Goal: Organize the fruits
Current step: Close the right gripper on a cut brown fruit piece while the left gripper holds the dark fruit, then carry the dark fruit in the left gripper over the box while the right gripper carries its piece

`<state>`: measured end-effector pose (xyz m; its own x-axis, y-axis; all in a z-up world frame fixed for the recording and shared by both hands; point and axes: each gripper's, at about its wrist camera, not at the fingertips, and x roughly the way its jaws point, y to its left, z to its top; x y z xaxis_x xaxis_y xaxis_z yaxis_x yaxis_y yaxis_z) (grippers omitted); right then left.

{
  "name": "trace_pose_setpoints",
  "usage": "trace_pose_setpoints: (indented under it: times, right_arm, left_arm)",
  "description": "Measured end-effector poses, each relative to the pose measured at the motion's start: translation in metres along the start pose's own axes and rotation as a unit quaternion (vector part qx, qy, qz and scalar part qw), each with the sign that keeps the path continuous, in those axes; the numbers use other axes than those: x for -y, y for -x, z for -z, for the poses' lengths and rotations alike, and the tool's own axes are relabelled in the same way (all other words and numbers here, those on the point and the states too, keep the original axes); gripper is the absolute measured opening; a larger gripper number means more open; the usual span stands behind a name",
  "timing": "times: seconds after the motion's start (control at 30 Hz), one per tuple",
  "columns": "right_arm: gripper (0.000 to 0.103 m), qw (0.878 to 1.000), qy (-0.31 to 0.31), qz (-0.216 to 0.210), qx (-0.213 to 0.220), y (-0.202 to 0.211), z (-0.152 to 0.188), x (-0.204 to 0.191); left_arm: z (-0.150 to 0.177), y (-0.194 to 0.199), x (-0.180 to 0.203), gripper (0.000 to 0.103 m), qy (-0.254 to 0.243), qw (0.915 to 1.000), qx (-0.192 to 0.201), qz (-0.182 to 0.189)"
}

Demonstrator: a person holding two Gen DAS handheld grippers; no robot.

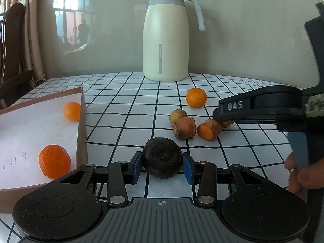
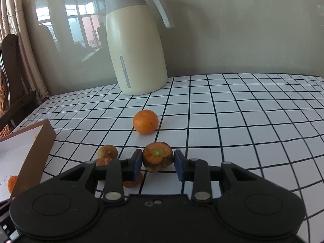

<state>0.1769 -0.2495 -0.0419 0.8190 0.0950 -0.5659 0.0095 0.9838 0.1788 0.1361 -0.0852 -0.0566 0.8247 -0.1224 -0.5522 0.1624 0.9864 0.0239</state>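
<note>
Right wrist: carrot piece (image 2: 158, 156) btwn fingers (image 2: 136, 163), cut end (green core) facing cam.

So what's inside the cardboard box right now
Two oranges lie inside the box: one near, one farther back. The left tool's body covers the box's nearest corner, so anything there can't be seen.

The counter (image 1: 125, 109) wears a white cloth crossed by a dark grid. The jug (image 1: 165, 40) is cream with a grey lid and handle. Three oranges (image 1: 196, 97) are bright orange; the carrot pieces (image 1: 184, 127) are duller orange with brownish skin. One round fruit (image 1: 162, 157) is nearly black, another (image 1: 177, 115) yellowish-brown. The box (image 1: 82, 125) is brown outside, white inside. Both tongs (image 1: 162, 165) are black with blue pads (image 1: 137, 167).
</note>
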Motion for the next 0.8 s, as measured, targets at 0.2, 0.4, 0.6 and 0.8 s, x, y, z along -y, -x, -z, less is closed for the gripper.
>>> trace_pose_setpoints:
  times: [0.2, 0.4, 0.6, 0.8]
  right_arm:
    - [0.025, 1.000, 0.004, -0.003, 0.005, 0.019, 0.007, 0.003]
    - [0.025, 1.000, 0.000, -0.012, 0.005, 0.038, 0.018, 0.009]
    - [0.025, 1.000, 0.007, -0.017, 0.006, 0.045, 0.022, 0.009]
    - [0.025, 1.000, 0.006, -0.023, 0.010, 0.046, 0.022, 0.007]
  left_arm:
    - [0.001, 0.000, 0.001, 0.044, -0.006, 1.0000, 0.003, -0.002]
    - [0.003, 0.000, 0.002, 0.044, -0.008, 0.9999, 0.009, -0.004]
    - [0.002, -0.001, 0.001, 0.043, -0.007, 0.9999, 0.010, -0.003]
    - [0.002, 0.003, -0.001, 0.042, 0.009, 0.9997, 0.021, 0.003]
